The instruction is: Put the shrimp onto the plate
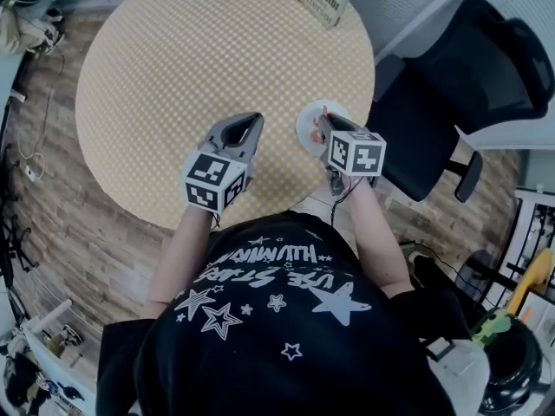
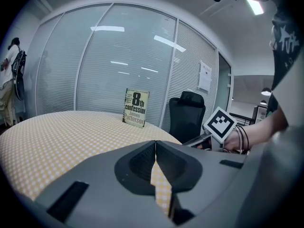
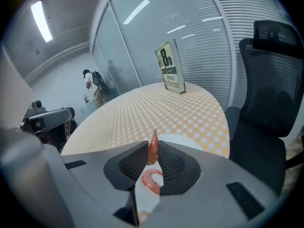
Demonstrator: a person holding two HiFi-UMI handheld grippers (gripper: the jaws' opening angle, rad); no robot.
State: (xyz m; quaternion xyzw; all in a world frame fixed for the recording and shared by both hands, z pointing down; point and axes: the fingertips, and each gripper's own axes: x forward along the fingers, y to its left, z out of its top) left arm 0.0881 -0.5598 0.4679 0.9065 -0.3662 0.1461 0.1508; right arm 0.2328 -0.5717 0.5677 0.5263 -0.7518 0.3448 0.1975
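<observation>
Three cameras covering one round table (image 1: 173,76)
Head view is looking steeply down from above; both gripper views are skimming low across the tabletop, sharing the book (image 2: 136,108) and chair (image 2: 186,115).

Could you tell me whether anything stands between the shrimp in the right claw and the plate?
Nothing visible does. The curled pink shrimp is pinched in the right claw directly above the round white plate, whose visible surface is bare.
</observation>
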